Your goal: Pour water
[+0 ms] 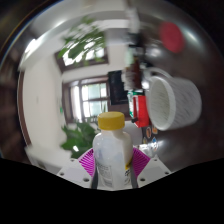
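Largest around me is the room itself: a window (88, 100) with dark framing sits at about ten o'clock from my fingers, bright daylight behind it. Green plant leaves (80, 45) hang at eleven o'clock above the window, and more foliage (72, 138) shows lower, at nine o'clock beside my bottle.

Next in size is the white cup (172, 102), at two o'clock from my fingers. It is tilted, its open mouth turned toward me, and something holds it from the side that I cannot make out clearly. A round red object (173, 38) hangs beyond it at one o'clock.

Then the bottle (111, 152): white-bodied with a yellow cap (111, 121), upright, straight ahead at twelve o'clock, the cup just past it to the right.

My gripper (111, 172) is closed on the bottle; the pink pads (88, 160) press its sides, left and right.
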The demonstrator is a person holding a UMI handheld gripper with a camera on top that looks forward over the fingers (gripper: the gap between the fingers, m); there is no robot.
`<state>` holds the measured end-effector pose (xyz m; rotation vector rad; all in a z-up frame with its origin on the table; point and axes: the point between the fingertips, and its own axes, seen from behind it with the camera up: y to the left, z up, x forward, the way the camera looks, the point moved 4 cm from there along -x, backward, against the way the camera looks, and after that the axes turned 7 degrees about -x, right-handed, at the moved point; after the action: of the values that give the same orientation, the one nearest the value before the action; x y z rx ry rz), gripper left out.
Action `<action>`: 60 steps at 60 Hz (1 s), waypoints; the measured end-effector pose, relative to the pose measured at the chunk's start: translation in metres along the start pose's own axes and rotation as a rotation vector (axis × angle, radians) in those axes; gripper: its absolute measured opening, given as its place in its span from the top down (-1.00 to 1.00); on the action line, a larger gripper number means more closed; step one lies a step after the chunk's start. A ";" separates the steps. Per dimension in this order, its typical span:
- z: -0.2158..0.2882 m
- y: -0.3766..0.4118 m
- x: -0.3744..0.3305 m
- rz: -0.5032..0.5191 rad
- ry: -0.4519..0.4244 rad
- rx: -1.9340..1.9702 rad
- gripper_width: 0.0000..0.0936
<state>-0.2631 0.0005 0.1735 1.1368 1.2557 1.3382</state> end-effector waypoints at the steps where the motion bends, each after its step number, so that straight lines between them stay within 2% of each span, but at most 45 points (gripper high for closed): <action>1: -0.001 0.003 -0.001 -0.009 0.017 -0.074 0.02; 6: 0.008 0.020 0.000 -0.040 0.072 -0.445 0.02; 7: 0.000 0.027 -0.020 -0.030 0.062 -0.518 0.02; 9: 0.011 0.035 0.002 -0.054 0.061 -0.647 0.02; 14: 0.051 0.054 0.007 -0.122 0.011 -0.961 0.00; 15: 0.059 0.055 -0.014 -0.128 -0.009 -1.022 0.00; 23: 0.125 0.060 -0.010 -0.287 -0.083 -1.376 0.00; 28: 0.157 0.049 -0.018 -0.425 -0.131 -1.512 0.00; 31: 0.179 0.038 -0.021 -0.505 -0.149 -1.565 0.00; 32: 0.205 0.028 -0.016 -0.522 -0.150 -1.582 0.00; 38: 0.218 0.011 -0.033 -0.635 -0.168 -1.619 0.00; 41: 0.251 -0.015 -0.021 -0.649 -0.166 -1.612 0.00; 56: 0.270 -0.092 -0.026 -0.733 -0.086 -1.550 0.00; 60: 0.270 -0.109 -0.027 -0.726 -0.072 -1.544 -0.05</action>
<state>0.0120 0.0097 0.0760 -0.3483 0.2095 1.1559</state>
